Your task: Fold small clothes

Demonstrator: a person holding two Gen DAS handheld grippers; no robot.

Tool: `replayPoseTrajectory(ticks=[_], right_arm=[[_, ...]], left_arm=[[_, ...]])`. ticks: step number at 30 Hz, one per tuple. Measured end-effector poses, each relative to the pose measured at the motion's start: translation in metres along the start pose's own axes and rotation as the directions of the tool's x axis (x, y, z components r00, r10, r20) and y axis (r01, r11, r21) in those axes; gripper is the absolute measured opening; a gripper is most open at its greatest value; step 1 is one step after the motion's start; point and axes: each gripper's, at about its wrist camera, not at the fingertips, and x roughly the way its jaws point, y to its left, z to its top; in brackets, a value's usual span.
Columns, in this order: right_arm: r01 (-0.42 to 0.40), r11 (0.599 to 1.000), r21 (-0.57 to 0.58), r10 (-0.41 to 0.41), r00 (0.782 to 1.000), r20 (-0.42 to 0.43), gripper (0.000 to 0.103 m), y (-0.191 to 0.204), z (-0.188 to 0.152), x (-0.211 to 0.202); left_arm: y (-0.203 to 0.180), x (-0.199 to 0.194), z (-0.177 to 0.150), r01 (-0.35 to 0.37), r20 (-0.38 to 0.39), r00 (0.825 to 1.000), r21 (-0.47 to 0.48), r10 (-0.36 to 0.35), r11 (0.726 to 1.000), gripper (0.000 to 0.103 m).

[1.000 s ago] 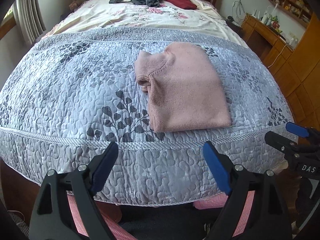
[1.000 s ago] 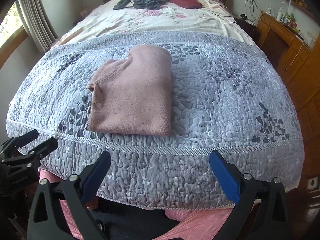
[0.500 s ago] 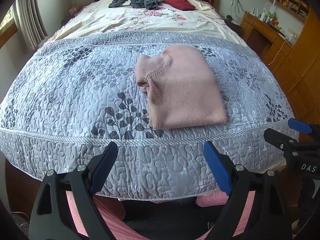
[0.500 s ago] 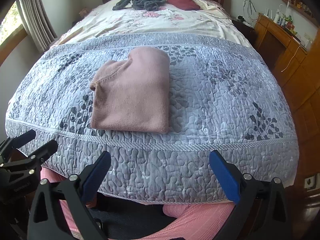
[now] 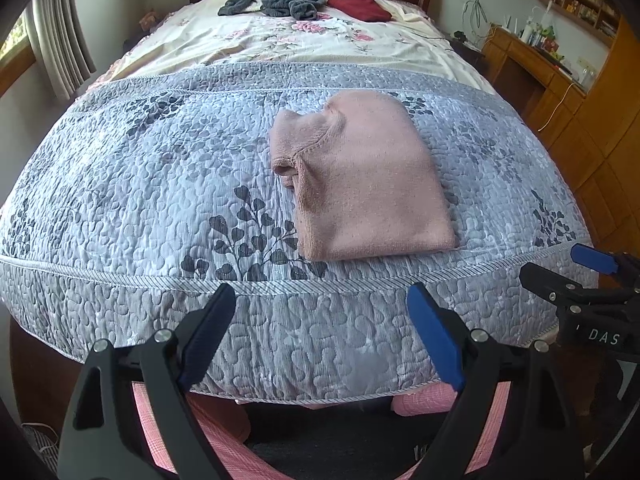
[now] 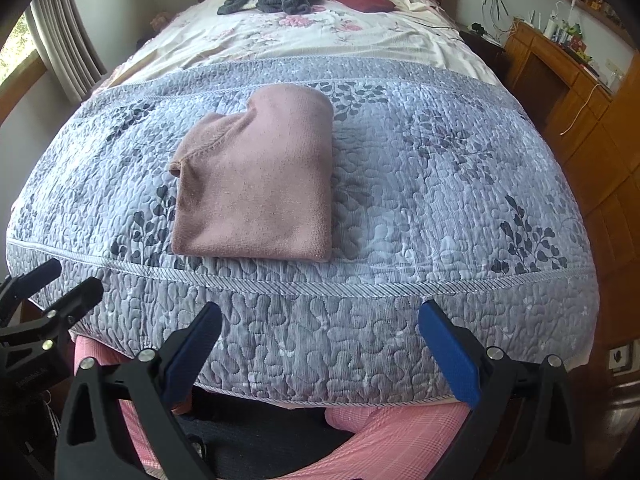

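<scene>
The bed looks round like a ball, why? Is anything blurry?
Left wrist view: the fisheye lens bulges the quilt; the pink sweater stays sharp. Right wrist view: same bulge, dark corners, soft daylight, a faint shadow beside the sweater.

Past the right claw (image 6: 320,352), the shelf bottles (image 6: 560,30) were too small to identify, and the bed's foot hid the pink-clad legs (image 6: 400,428).
</scene>
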Motion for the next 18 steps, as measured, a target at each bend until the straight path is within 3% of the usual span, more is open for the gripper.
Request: replayPoseTrajectory(ticks=[18], right_arm=[[0.006,1.000,0.031,-0.006,1.000,-0.003,0.099,-0.0061,0.0031,0.0017]], left_arm=[[0.0009,-0.0001,0.0014,-0.014,0.011,1.000,0.001,0.014,1.000,0.087]])
